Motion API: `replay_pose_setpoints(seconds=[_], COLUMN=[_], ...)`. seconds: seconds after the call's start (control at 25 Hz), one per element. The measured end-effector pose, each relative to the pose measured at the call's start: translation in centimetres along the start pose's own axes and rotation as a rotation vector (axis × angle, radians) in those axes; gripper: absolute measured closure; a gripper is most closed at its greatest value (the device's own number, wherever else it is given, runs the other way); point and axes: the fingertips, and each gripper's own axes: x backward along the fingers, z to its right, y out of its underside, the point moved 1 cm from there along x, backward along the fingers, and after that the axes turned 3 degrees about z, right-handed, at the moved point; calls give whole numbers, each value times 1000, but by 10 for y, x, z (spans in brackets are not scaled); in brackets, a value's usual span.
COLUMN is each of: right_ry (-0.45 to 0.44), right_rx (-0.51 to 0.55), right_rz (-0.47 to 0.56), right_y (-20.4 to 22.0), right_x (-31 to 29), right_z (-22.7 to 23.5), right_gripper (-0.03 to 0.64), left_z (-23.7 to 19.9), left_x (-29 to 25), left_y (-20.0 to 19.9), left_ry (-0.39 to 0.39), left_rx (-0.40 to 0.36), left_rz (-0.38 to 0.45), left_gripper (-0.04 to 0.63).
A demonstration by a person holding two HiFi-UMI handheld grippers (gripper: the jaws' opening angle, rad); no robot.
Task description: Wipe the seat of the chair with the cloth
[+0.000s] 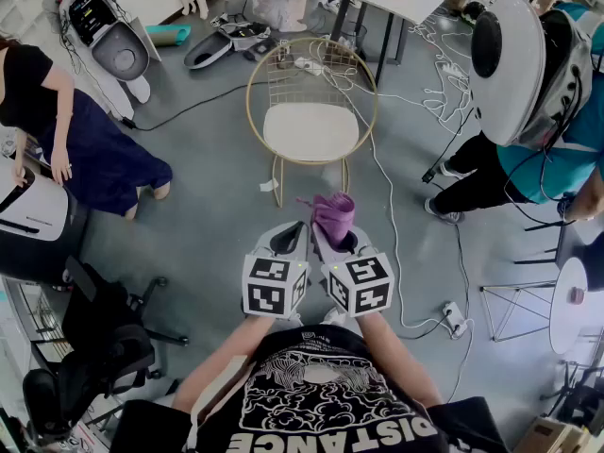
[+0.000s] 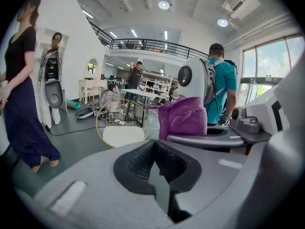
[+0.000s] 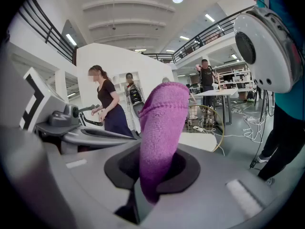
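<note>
R gripper (image 3: 151,178) clamps the folded purple cloth (image 3: 160,128), free end up, ready for wiping. L gripper (image 2: 156,168): jaws together, empty, kept beside it. Gold wire chair (image 1: 311,74), white seat (image 1: 311,130), stands ahead, well apart; approach likely next.

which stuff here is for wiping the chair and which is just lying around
For the job:
cloth, clamped in the right gripper
chair

Just lying about:
cables on the floor
power strip
table
office chair
</note>
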Motion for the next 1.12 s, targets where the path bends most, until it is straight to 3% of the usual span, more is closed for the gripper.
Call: replay_pose_setpoints(seconds=[0.76,1.12], right_ry=[48,37], right_rx=[-7,-1], right_rz=[-9,-19], right_y=[-13,-14], right_x=[-46,-64], right_z=[-19,-19], right_gripper=[554,554], left_z=[-54,-75], left_x=[-4,-7], left_y=[-14,-17], left_ry=[57,39], left_rx=[-10,7], left_rz=[1,16], left_gripper=[600,600])
